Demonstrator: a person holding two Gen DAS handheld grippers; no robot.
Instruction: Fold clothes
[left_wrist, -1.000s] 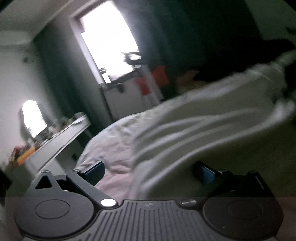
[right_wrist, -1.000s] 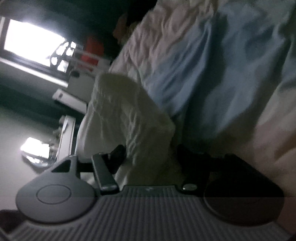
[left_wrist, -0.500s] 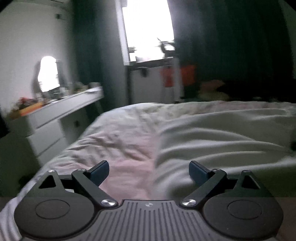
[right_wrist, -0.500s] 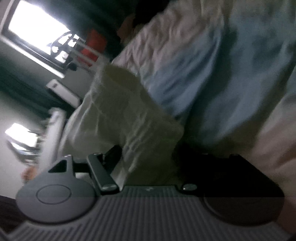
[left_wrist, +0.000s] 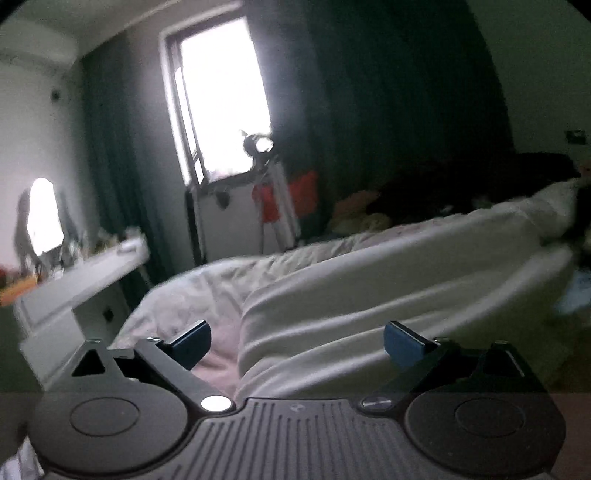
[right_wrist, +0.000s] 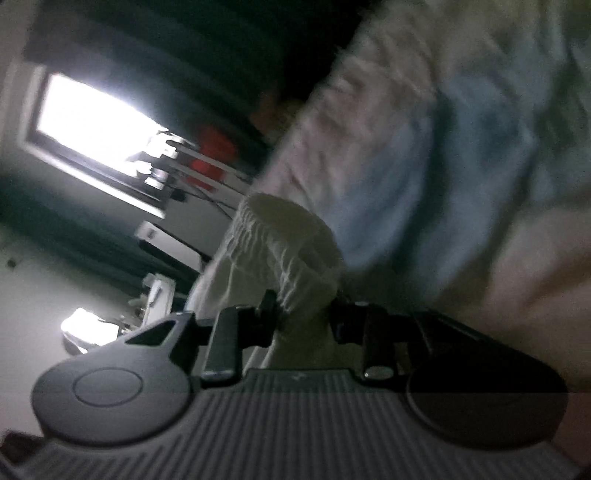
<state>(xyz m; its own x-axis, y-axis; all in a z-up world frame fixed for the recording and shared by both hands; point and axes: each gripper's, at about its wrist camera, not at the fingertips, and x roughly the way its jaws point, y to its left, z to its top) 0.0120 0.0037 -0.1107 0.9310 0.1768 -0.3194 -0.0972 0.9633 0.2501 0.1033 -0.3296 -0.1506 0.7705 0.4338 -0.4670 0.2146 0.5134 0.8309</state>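
Note:
A cream white garment (left_wrist: 388, 284) stretches across the bed in the left wrist view, from just in front of my fingers up toward the right. My left gripper (left_wrist: 295, 341) is open, its blue pads apart, with the cloth's edge lying between and below them but not pinched. In the right wrist view, which is rolled sideways, my right gripper (right_wrist: 301, 317) is shut on a ribbed, bunched end of the same white garment (right_wrist: 284, 240), which rises from the jaws. A pale blue garment (right_wrist: 424, 177) lies on the bed behind it.
The bed has a pinkish white crumpled sheet (left_wrist: 207, 291). A white dresser (left_wrist: 81, 288) with a mirror stands at the left. A bright window (left_wrist: 221, 110) and dark curtains fill the back wall, with a rack holding something red (left_wrist: 288, 195) below it.
The left gripper has tilted and swung, staying open; the white garment now lies slanting in front of it. The right gripper has closed tighter on the ribbed end and rolled further.

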